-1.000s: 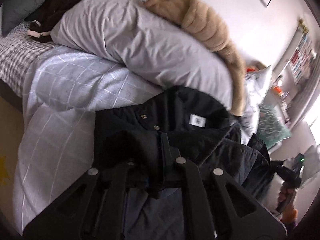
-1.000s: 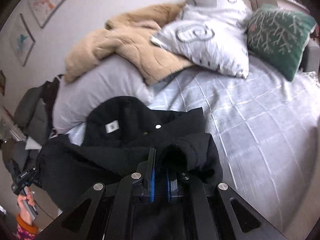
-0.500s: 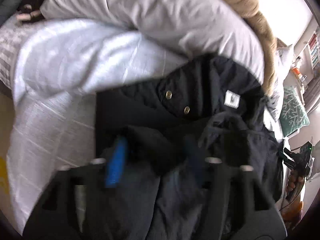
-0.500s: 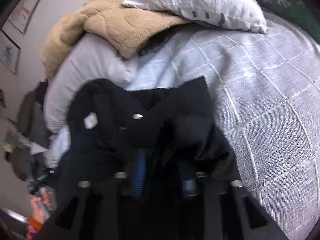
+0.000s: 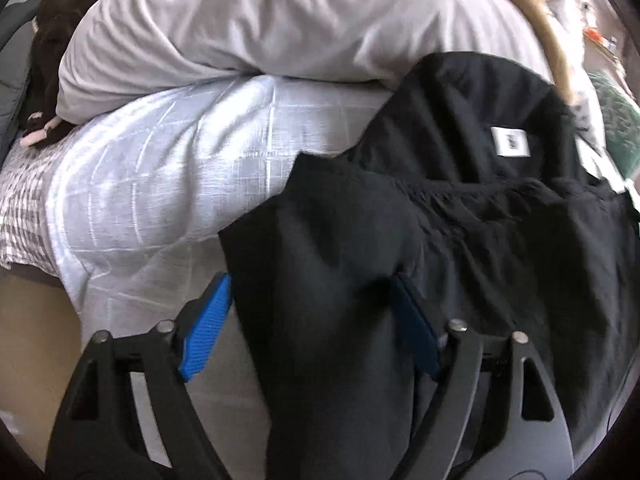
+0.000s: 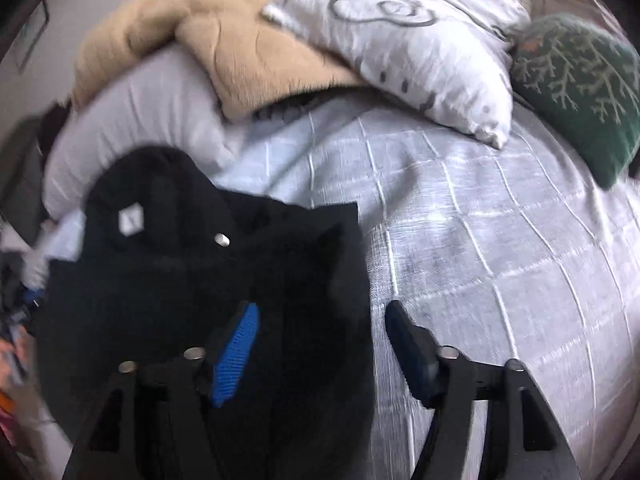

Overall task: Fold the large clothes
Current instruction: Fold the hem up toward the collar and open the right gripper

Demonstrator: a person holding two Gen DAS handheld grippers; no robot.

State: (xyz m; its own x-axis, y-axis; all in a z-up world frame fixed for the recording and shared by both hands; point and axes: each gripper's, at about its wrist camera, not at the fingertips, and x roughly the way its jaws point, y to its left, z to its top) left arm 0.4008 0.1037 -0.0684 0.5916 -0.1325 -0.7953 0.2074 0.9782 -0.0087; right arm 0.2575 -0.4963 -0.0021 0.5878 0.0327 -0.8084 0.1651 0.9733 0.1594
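Item: black jacket (image 5: pixel 460 240), laid on the bed (image 5: pixel 160 184), collar end with its white label (image 5: pixel 511 142) lying away from both tongs and the body running back beneath them, so the long axis runs roughly along the line of the fingers in both wrist views. Left tongs (image 5: pixel 308 328): fingers apart, blue pads (image 5: pixel 206 334) showing, clamped on nothing; a folded-in panel of the jacket lies between and over the gap, its outer edge just inside the left-hand pad, bare bedcover to the left of that. Right tongs (image 6: pixel 320 344): likewise apart and empty; the jacket's right-hand edge runs down between the fingers, the blue-padded finger (image 6: pixel 236 356) over black cloth, the other finger over pale checked cover. Each pair thus stands over one side edge of the garment, neither plainly nearer. Judged state: sides turned in towards the middle, lengthwise fold not yet made; the next move probably depends on reaching the hem, which lies towards or below the tongs and out of view. Beyond the tongs: grey pillow (image 5: pixel 280 20), tan fleece blanket (image 6: pixel 224 48), printed pillow (image 6: pixel 408 36), green cushion (image 6: pixel 580 88).
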